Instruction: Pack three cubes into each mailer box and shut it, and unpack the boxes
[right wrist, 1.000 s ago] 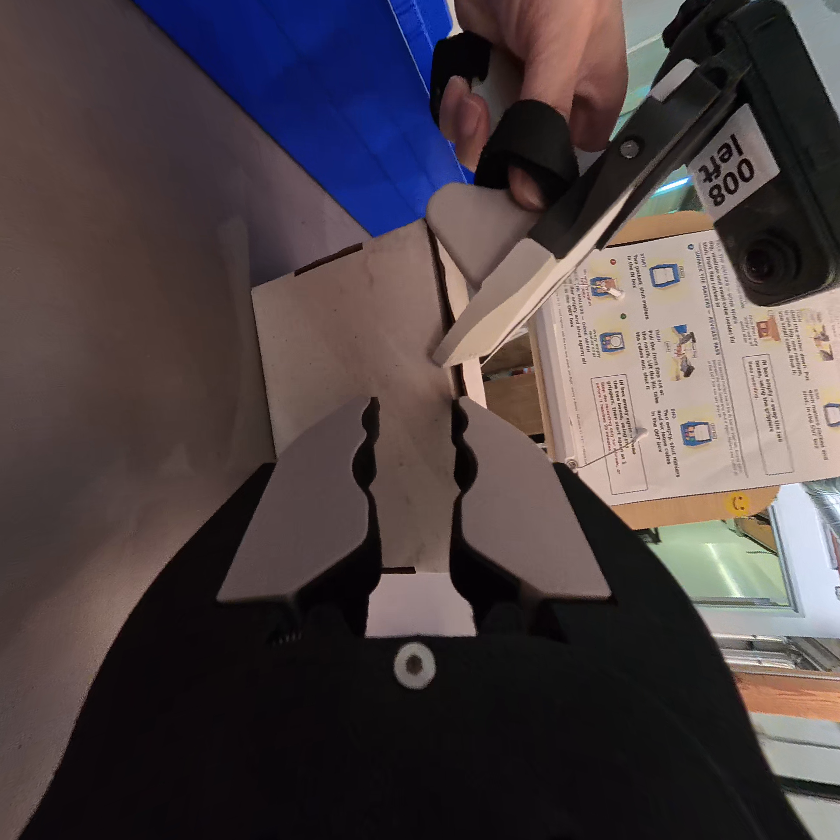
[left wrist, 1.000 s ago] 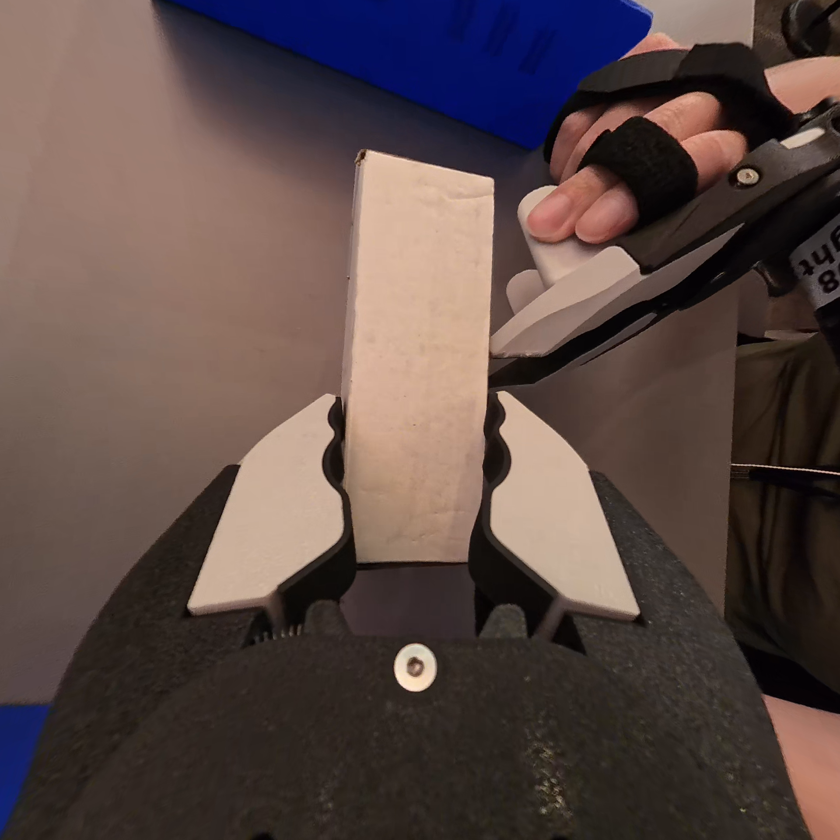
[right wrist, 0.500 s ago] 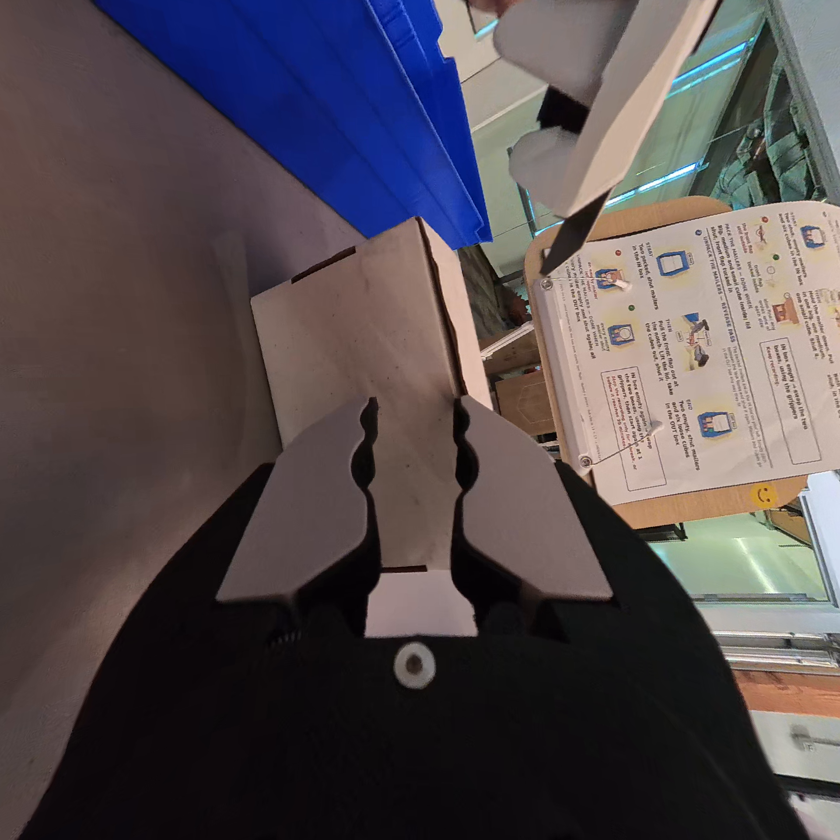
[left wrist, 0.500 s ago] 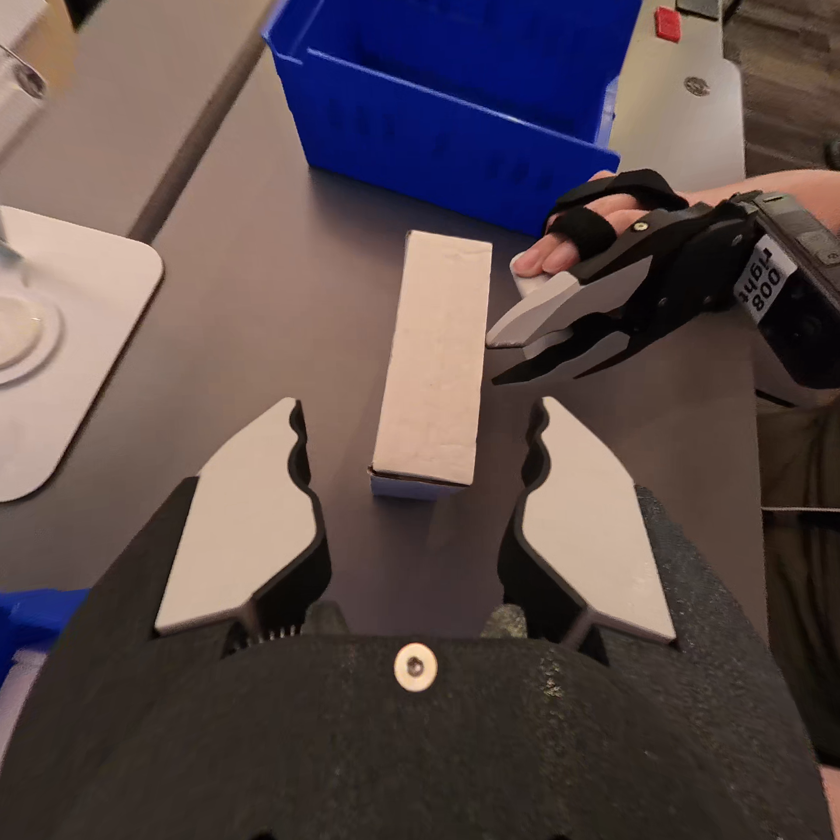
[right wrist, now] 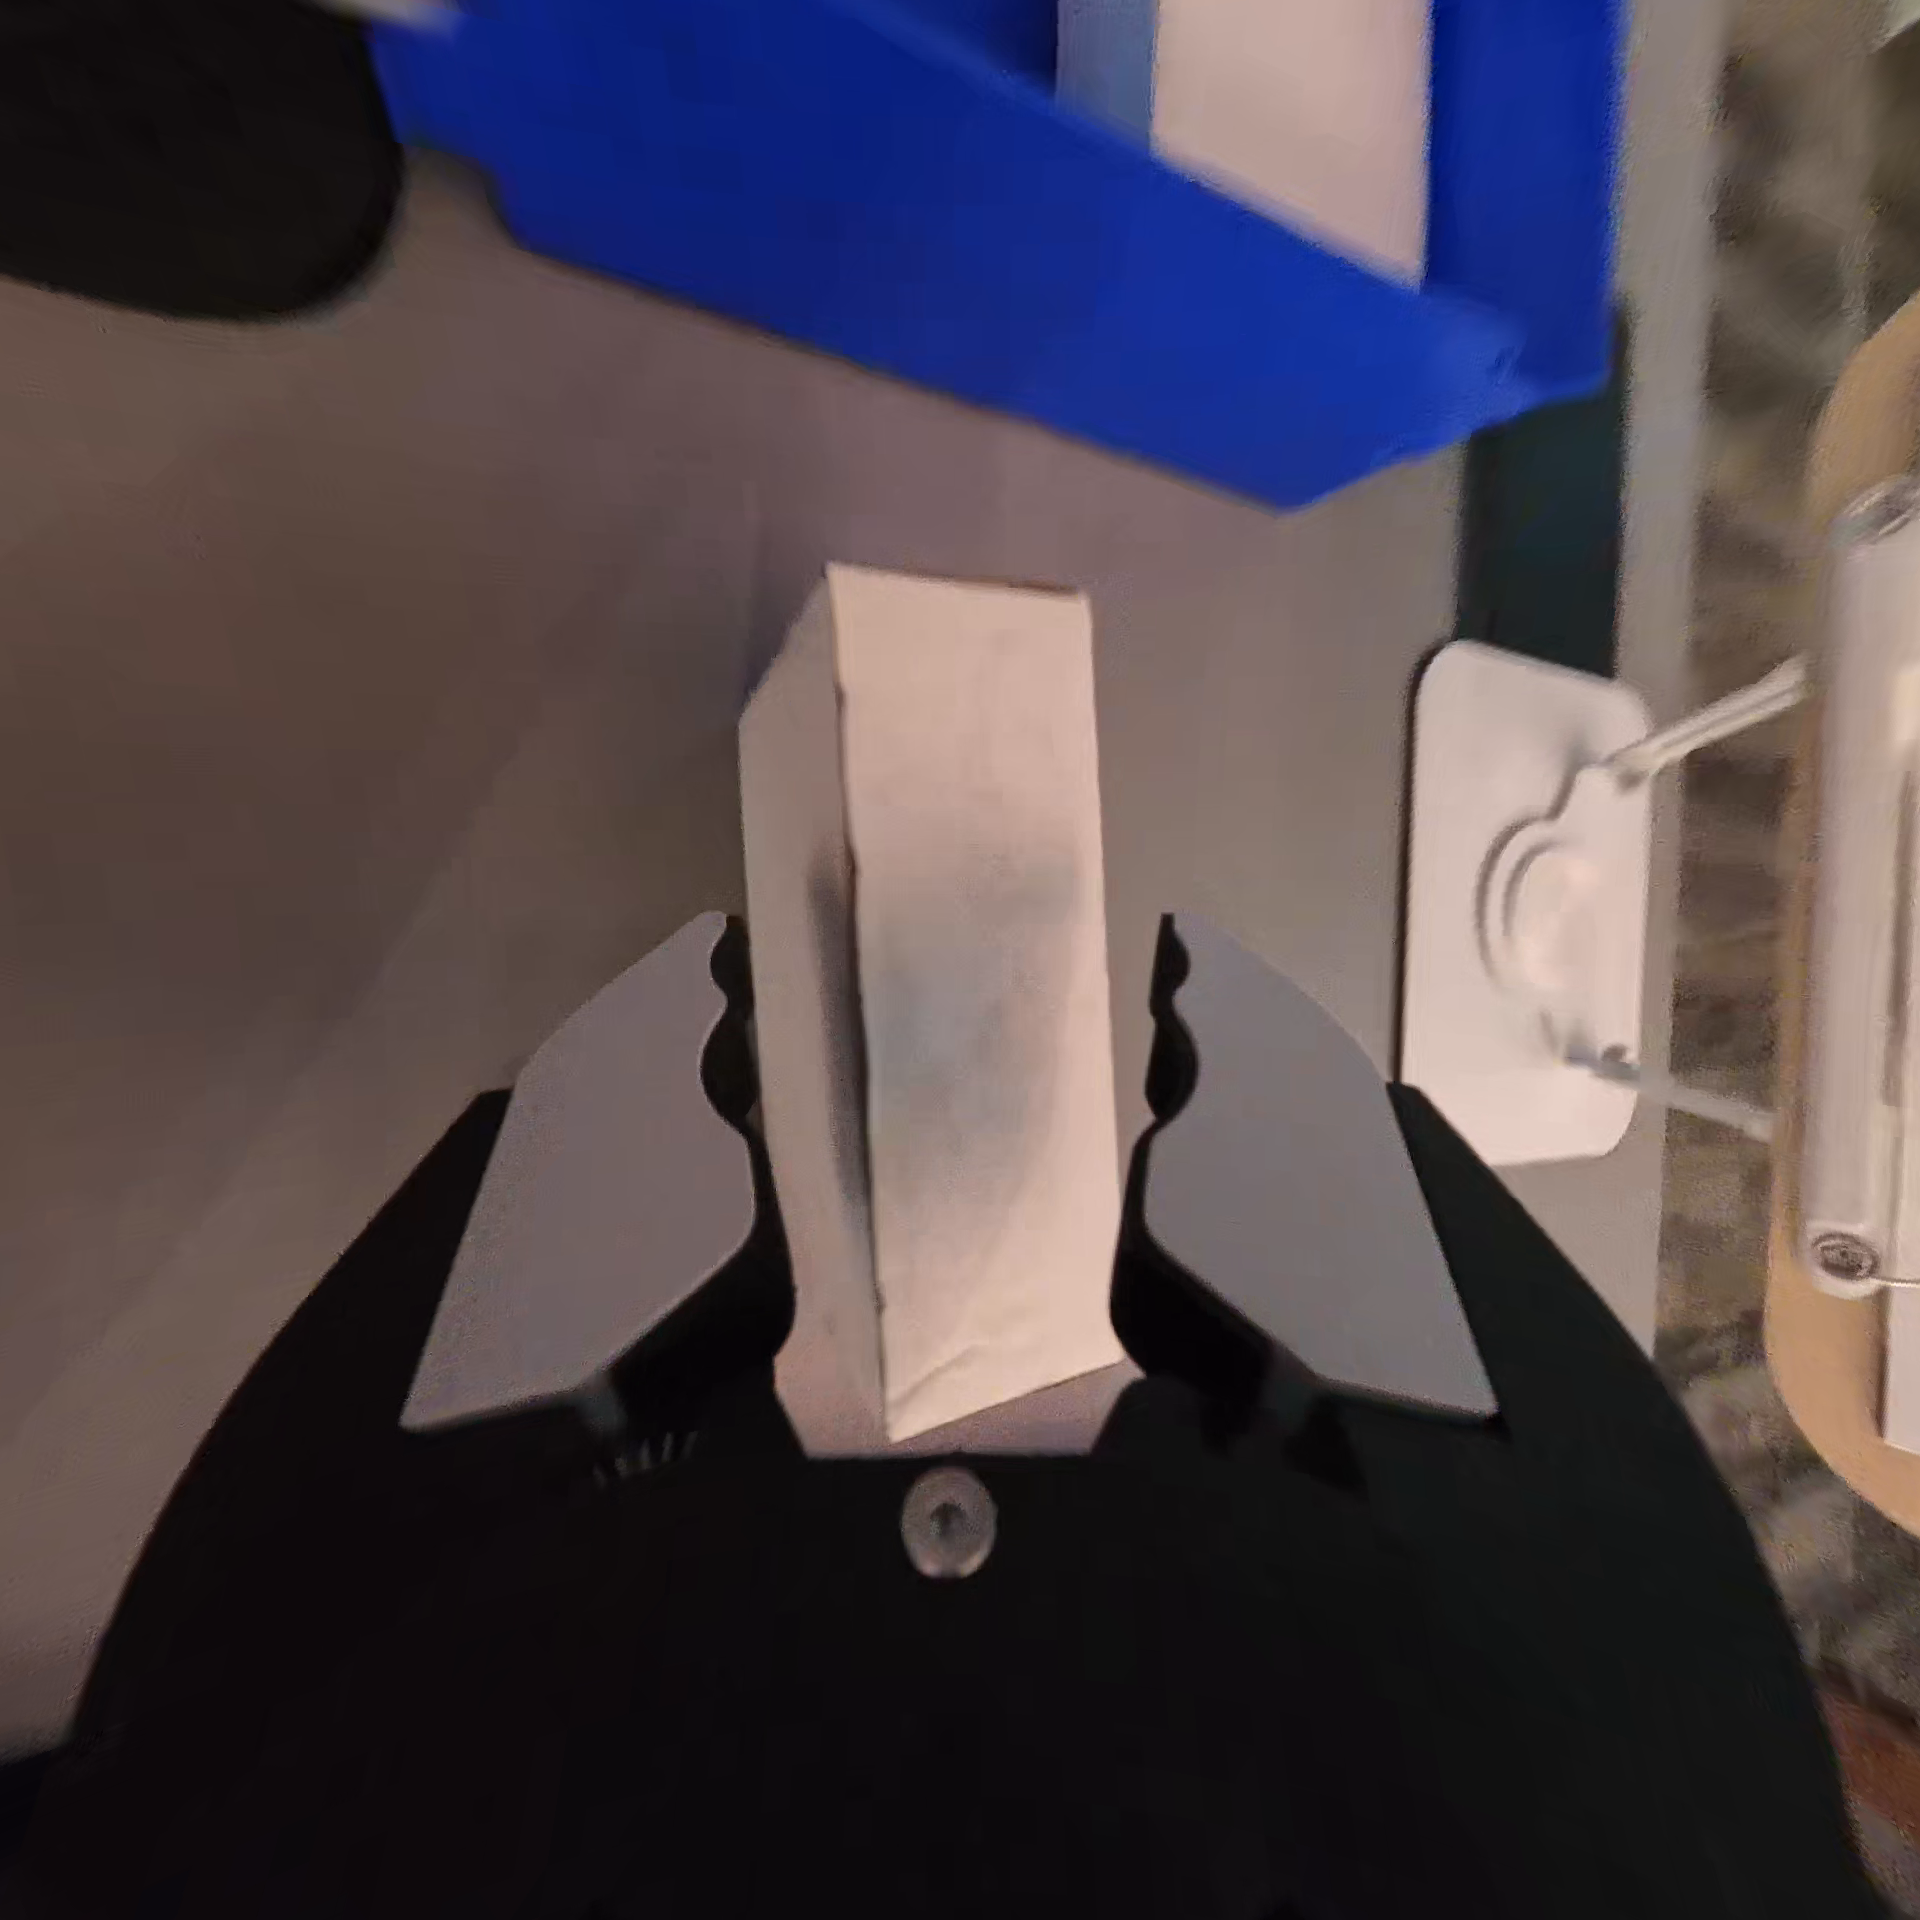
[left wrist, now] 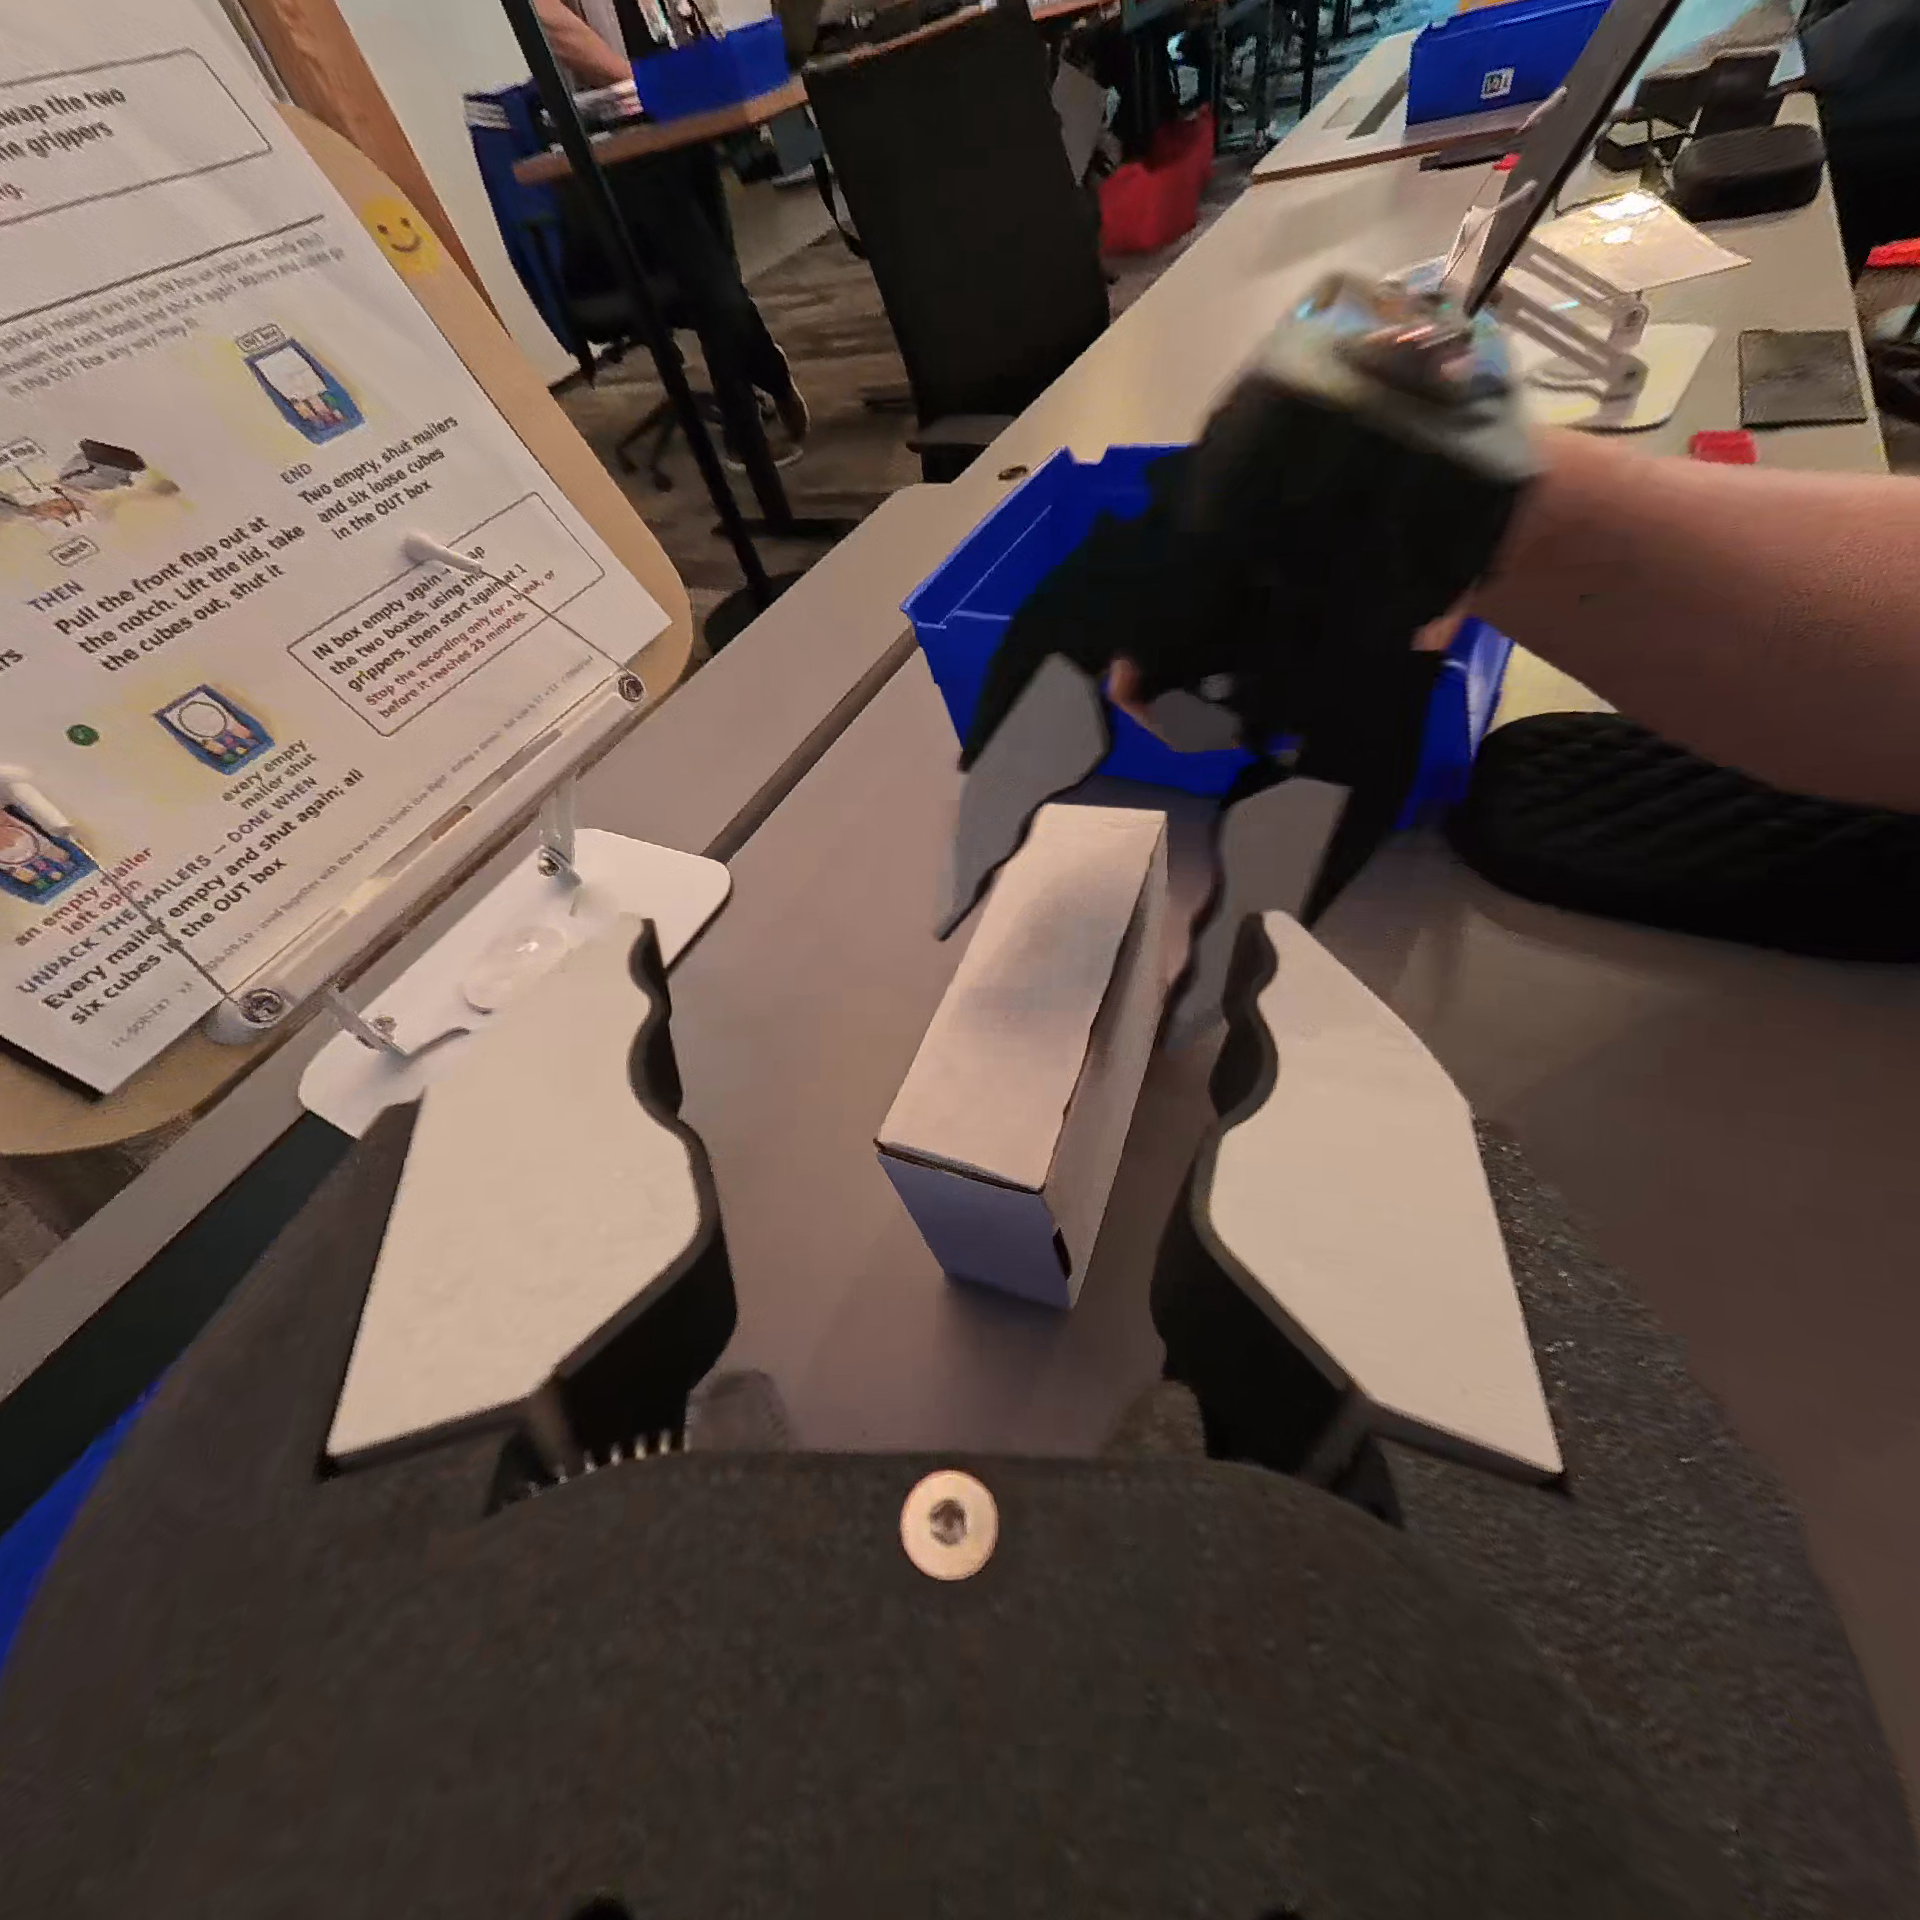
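Right now a closed white mailer box [left wrist: 1039,1049] lies flat on the dark desk [left wrist: 1610,1122], one short end toward the left wrist camera and the other toward a blue bin [left wrist: 971,623] that sits farther back. The left gripper [left wrist: 951,1039] hangs above the near end of the box with its jaws spread wide, a clear gap on either side, holding nothing. The right gripper [left wrist: 1132,883] shows blurred in the left wrist view, reaching from the far end with a finger on each side of the box. In the right wrist view the right gripper [right wrist: 940,1039] has its jaws partly open around the mailer box [right wrist: 966,966]; the left finger looks close to or against the box's side, while a narrow gap shows at the right finger, so whether it grips cannot be told. Beyond the box in that view the blue bin [right wrist: 935,249] holds another white box [right wrist: 1288,114], blurred. A printed instruction sheet [left wrist: 239,540] on a wooden board stands on a white stand base [left wrist: 623,894] at the desk's edge, well apart from the mailer box.
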Demonstrator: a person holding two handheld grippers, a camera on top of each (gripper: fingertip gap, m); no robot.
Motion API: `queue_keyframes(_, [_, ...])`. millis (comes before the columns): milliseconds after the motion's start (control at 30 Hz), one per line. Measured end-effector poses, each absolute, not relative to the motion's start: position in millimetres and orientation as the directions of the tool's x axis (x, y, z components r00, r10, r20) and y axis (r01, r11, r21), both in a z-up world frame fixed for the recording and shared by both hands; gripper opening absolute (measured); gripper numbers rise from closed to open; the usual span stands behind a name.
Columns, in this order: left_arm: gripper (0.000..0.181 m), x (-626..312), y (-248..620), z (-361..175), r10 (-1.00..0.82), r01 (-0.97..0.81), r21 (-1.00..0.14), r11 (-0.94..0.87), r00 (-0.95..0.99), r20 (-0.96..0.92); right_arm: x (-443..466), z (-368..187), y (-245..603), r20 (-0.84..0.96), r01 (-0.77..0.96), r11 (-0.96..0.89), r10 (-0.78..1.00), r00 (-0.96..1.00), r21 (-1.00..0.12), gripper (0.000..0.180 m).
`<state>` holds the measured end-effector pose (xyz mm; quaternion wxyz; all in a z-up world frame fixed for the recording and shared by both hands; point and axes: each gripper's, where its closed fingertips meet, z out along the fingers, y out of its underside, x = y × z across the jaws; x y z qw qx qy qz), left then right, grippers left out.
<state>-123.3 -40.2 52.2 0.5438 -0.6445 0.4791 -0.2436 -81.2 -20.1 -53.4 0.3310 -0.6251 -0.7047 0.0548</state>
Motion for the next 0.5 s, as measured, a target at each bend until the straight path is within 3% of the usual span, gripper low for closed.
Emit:
queue_keyframes(33, [0.102,-122,-43,48,-0.883,-0.336,-0.940,0.058,0.421,-0.205,-78,-62,-15,0.384,0.875,0.189,0.923,-0.004,-0.445,0.074])
queue_keyframes(100, [0.101,-116,-48,36,-0.890,-0.286,-0.957,0.048,0.422,-0.171,-74,-74,-12,0.397,0.899,0.201,0.917,-0.033,-0.389,0.067])
queue_keyframes(267, [0.103,-110,-45,16,-0.829,-0.348,-0.936,0.052,0.507,-0.234,-53,-73,-23,0.414,0.875,0.233,0.909,-0.041,-0.424,0.065])
queue_keyframes(367, [0.097,-94,-62,15,-0.856,-0.358,-0.930,0.085,0.452,-0.252,-32,-73,-30,0.408,0.870,0.245,0.911,-0.056,-0.428,0.065])
queue_keyframes(500, [0.104,-73,-71,10,-0.870,-0.342,-0.940,0.013,0.460,-0.179,-13,-73,-33,0.405,0.876,0.248,0.912,-0.067,-0.414,0.065])
